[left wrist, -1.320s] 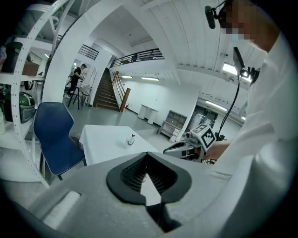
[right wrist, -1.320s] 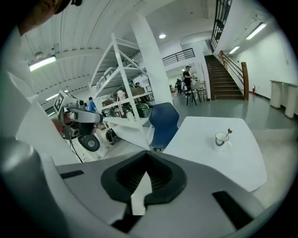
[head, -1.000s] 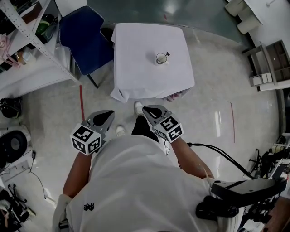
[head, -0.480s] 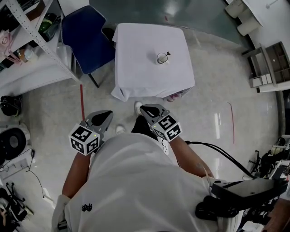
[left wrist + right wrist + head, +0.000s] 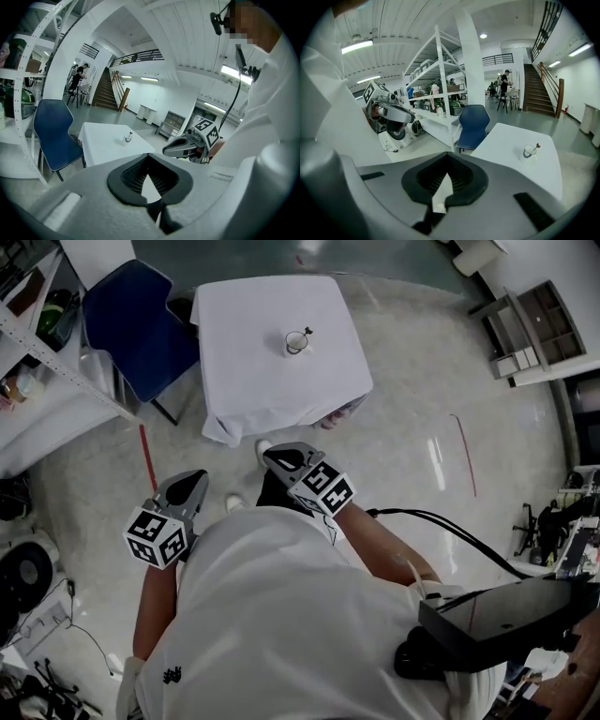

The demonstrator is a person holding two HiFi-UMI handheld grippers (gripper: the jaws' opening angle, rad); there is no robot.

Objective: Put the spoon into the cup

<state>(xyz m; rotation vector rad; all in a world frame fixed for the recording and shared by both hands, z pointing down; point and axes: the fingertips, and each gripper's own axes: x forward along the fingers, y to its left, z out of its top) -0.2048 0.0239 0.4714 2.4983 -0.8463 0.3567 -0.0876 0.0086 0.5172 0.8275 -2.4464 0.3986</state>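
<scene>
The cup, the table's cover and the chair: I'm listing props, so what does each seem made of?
The cup: small, pale, perhaps clear glass or plastic; too small to tell. The table's cover: white matte cloth; it drapes and folds at the corners. The chair: smooth blue shell, probably plastic, on thin dark legs, likely metal.

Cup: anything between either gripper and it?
Nothing visible. Only bare floor lies between the left gripper, the right gripper and the table; the cup stands there, spoon sticking out.
</scene>
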